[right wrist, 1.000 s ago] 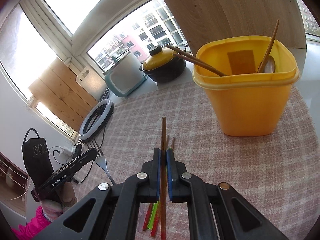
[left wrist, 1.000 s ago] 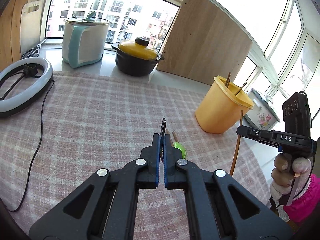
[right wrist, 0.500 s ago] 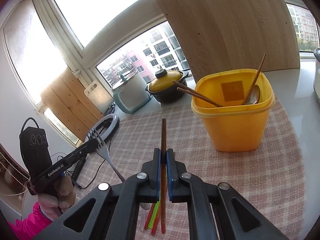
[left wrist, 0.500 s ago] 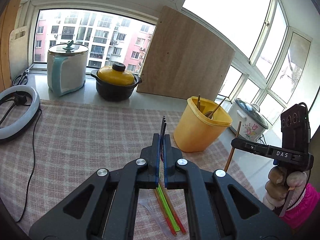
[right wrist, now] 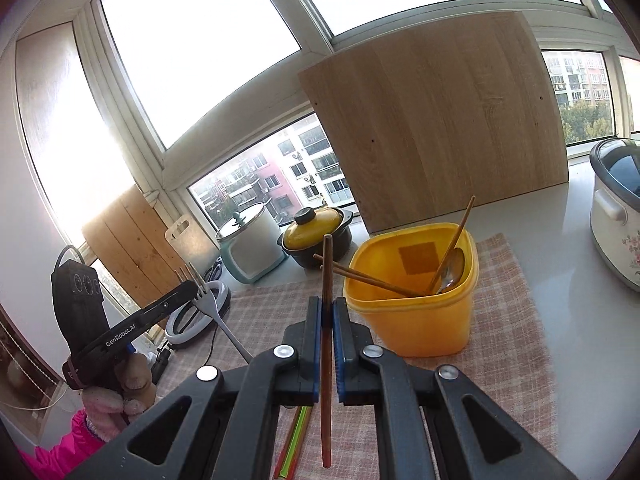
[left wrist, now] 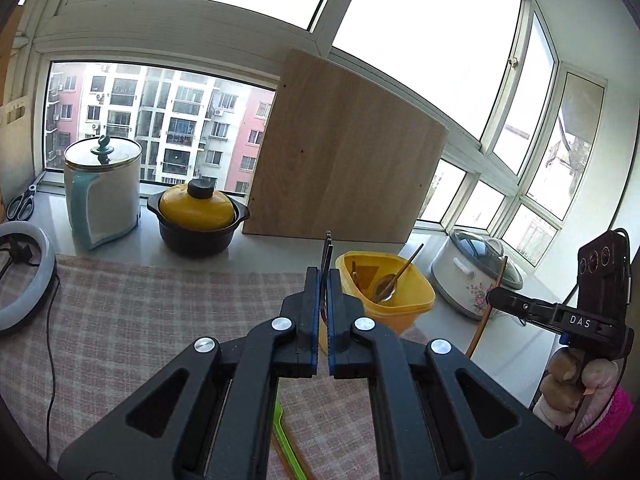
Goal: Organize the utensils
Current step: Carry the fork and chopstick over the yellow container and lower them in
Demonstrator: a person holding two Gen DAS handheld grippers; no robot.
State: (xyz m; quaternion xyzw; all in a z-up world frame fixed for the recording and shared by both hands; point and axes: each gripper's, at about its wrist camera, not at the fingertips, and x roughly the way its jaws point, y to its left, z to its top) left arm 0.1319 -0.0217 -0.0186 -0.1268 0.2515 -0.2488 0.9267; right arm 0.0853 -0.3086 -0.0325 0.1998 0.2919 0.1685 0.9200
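Checked cloth covers my desk [right wrist: 520, 360]. My right gripper [right wrist: 328, 320], marked "DAS", pinches a brown chopstick [right wrist: 327, 360] pointing forward beside the yellow bin [right wrist: 416, 320]. My left gripper [left wrist: 323, 296], marked "GenRobot.AI", clamps a fork [right wrist: 216, 312], tines forward.

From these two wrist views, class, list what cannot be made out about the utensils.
- Fork: left wrist view shows only its tines edge-on; the fingers hide its handle.
- Coloured sticks on the cloth: both views, gripper bodies cover them; count unclear.
- Yellow bin: its wall hides the lower ends of the chopsticks and spoon.
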